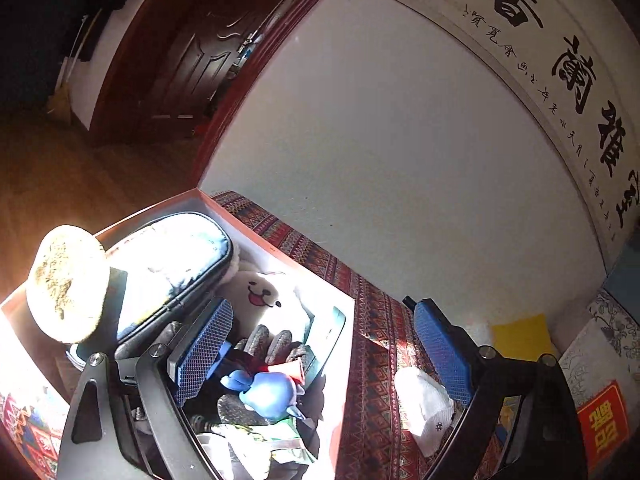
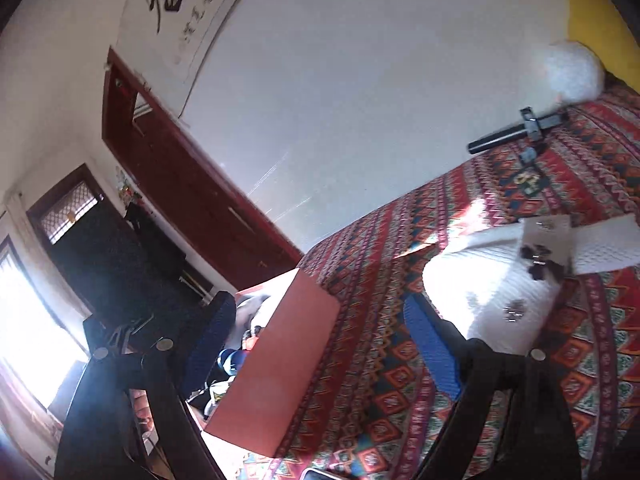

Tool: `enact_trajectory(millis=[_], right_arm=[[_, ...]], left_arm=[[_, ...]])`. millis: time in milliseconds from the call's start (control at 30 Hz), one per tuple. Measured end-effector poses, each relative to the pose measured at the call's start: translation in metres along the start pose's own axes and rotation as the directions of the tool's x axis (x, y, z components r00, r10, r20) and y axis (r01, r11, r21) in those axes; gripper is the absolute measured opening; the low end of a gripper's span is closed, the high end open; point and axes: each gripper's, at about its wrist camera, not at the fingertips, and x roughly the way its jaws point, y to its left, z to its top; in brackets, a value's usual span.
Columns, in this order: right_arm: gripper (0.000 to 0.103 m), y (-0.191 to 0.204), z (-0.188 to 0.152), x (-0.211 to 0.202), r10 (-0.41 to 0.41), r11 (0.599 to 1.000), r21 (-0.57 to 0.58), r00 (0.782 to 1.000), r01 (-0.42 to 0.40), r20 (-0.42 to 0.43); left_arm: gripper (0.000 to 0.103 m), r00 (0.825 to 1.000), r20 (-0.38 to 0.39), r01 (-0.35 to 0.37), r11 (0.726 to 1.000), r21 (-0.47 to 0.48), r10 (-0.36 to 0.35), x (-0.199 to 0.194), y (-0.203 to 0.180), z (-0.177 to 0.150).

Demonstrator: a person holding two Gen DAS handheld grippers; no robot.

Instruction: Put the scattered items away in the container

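Both tools spread wide over the box and patterned cloth; nothing clamped.

Left tool [image 1: 324,344]: blue pads wide apart, nothing between them touching either; one finger hangs over the open box [image 1: 280,252], the other over the red patterned cloth [image 1: 376,360]. The box holds a zipped pouch [image 1: 176,264], a white plush toy with a smiling face [image 1: 260,292], a blue toy [image 1: 268,394] and other small items too jumbled to tell apart. A round tan object [image 1: 66,282] sits at the box's near-left rim. A white knitted hat [image 1: 426,408] lies on the cloth just outside the box, near the right finger. Right tool [image 2: 320,344]: fingers likewise apart, empty, straddling the box's orange outer wall [image 2: 280,360]. On the cloth beyond: white knitted fabric [image 2: 492,284] with small dark ornaments, a black rod-shaped object [image 2: 516,130], and a white fluffy ball [image 2: 574,74].
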Motion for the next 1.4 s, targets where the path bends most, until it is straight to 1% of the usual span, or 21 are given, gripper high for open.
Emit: enact_trajectory(millis=[33, 67, 133, 267, 367, 633, 933, 1167, 1400], right_arm=[[0.087, -0.018, 0.005, 0.001, -0.023, 0.999, 0.048, 1.000, 0.023, -0.002], [0.087, -0.034, 0.009, 0.002, -0.022, 0.995, 0.101, 1.000, 0.022, 0.001], [0.087, -0.057, 0.015, 0.001, 0.011, 0.984, 0.176, 1.000, -0.014, 0.017], [0.087, -0.077, 0.019, -0.002, 0.031, 0.970, 0.239, 0.999, -0.037, 0.030], [0.087, -0.082, 0.020, -0.002, 0.041, 0.965, 0.257, 0.999, -0.046, 0.027], [0.087, -0.096, 0.019, -0.010, 0.043, 0.950, 0.308, 0.998, -0.056, 0.047], [0.087, -0.110, 0.020, -0.016, 0.004, 0.938, 0.347, 0.999, -0.022, 0.052], [0.087, -0.119, 0.019, -0.015, -0.004, 0.928, 0.373, 0.999, -0.011, 0.039], [0.087, -0.120, 0.019, -0.014, -0.005, 0.926, 0.377, 0.999, -0.010, 0.037]], left_arm=[[0.093, 1.000, -0.005, 0.012, 1.000, 0.006, -0.011, 0.003, -0.007, -0.003], [0.093, 1.000, -0.009, 0.022, 1.000, 0.015, -0.022, 0.006, -0.013, -0.005], [0.093, 0.999, -0.013, 0.038, 0.998, 0.041, -0.038, 0.012, -0.026, -0.010], [0.093, 0.999, -0.022, 0.049, 0.993, 0.106, -0.047, 0.021, -0.050, -0.021], [0.093, 0.998, -0.051, 0.054, 0.988, 0.143, -0.047, 0.030, -0.062, -0.031], [0.093, 0.993, -0.105, 0.071, 0.981, 0.178, -0.053, 0.045, -0.078, -0.047], [0.093, 0.991, -0.121, 0.072, 0.981, 0.179, -0.050, 0.050, -0.080, -0.053], [0.093, 0.991, -0.127, 0.073, 0.983, 0.169, -0.052, 0.053, -0.077, -0.053], [0.093, 0.990, -0.131, 0.076, 0.982, 0.172, -0.054, 0.054, -0.079, -0.054]])
